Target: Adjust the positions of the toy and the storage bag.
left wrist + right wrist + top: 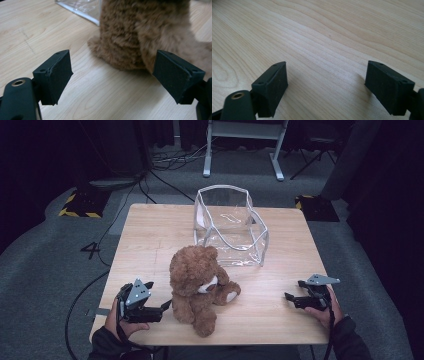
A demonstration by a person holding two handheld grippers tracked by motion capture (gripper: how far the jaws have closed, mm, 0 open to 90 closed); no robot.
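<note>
My left gripper sits near the front-left corner of the light wooden tabletop, jaws spread wide, gripping nothing. In the left gripper view the jaws point at the lower back of the brown plush teddy bear; right jaw just beside its fur, can't tell if it touches. The bear sits upright near the middle of the front edge, head tilted, pale muzzle and foot pad facing right. My right gripper is near the front-right corner, well apart from the bear, jaws also spread wide, bare wood between them in the right gripper view. Clear plastic zip bag with white trim stands open just behind the bear, toward the back edge, centre of the tabletop.
</note>
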